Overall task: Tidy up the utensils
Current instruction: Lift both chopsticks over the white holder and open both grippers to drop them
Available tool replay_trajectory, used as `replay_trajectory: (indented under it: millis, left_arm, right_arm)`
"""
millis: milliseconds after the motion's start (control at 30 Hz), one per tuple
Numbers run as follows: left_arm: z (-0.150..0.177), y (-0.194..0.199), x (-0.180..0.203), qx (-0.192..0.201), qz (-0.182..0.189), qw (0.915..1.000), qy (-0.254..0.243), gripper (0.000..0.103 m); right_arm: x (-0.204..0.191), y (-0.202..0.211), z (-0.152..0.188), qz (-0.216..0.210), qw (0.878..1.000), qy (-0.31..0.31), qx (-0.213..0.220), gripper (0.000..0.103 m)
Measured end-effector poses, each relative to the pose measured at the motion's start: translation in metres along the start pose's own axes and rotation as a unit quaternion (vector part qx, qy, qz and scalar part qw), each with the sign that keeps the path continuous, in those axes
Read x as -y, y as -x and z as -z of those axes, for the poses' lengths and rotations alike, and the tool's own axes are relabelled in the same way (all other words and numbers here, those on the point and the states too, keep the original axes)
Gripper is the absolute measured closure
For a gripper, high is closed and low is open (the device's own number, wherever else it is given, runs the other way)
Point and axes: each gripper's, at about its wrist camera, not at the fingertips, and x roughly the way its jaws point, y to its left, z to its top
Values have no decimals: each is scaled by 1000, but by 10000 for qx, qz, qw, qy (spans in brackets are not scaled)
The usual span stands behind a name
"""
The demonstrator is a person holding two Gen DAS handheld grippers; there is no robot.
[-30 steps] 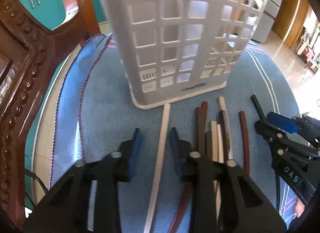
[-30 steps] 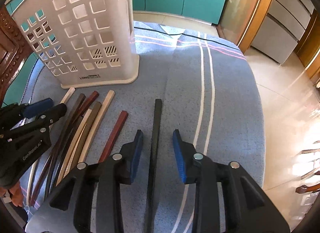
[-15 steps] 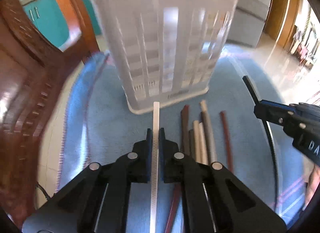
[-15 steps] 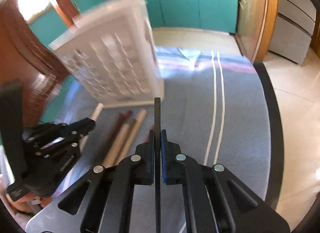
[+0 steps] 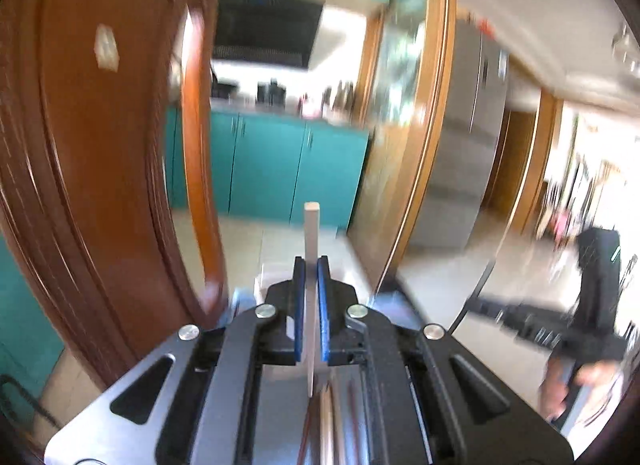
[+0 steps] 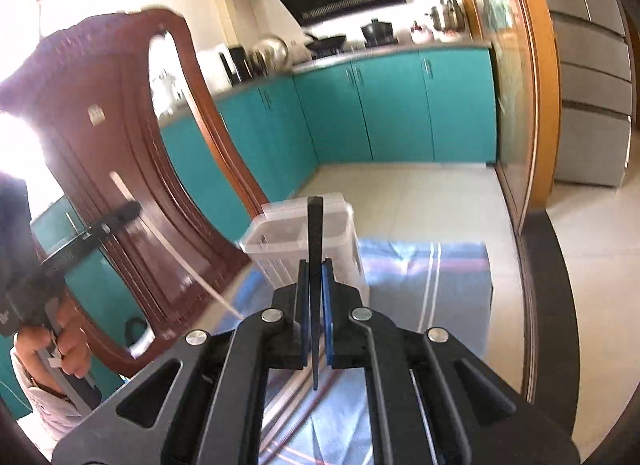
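My left gripper (image 5: 311, 267) is shut on a white chopstick (image 5: 312, 225), which sticks out beyond the blue pads, raised above the table. My right gripper (image 6: 315, 267) is shut on a black chopstick (image 6: 315, 225) held over the open top of the white lattice basket (image 6: 280, 235). In the right wrist view the left gripper (image 6: 116, 213) hangs at the left with the white chopstick (image 6: 168, 241) slanting down from it. Several brown and tan chopsticks (image 5: 328, 425) lie under the left gripper, mostly hidden.
A blue striped cloth (image 6: 420, 285) covers the table. A carved wooden chair back (image 6: 132, 153) rises close on the left, beside the basket. A person's hand (image 6: 68, 341) grips the left tool. Teal cabinets (image 6: 392, 105) and tiled floor lie beyond.
Both grippers closed on their chopsticks, white in the left and black in the right, then lifted them off the cloth and tilted up; the basket now sits low in view.
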Motion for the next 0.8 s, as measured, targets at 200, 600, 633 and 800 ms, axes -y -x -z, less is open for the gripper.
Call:
replay_trajectory:
  millis: [200, 600, 633, 800]
  left_arm:
    - [-29, -5, -20, 1266, -434, 9891, 617, 96]
    - [5, -83, -28, 419, -972, 9940, 261, 96]
    - [10, -89, -25, 345, -961, 9945, 248, 96]
    - [28, -100, -22, 80, -968, 9952, 121, 96]
  right_arm:
    - [-11, 14, -48, -36, 9985, 33, 547, 96]
    - [1, -5, -50, 204, 9726, -234, 2302, 96]
    - [3, -20, -48, 344, 9766, -211, 2112, 96]
    - [14, -65, -30, 641, 9846, -294, 1601, 96]
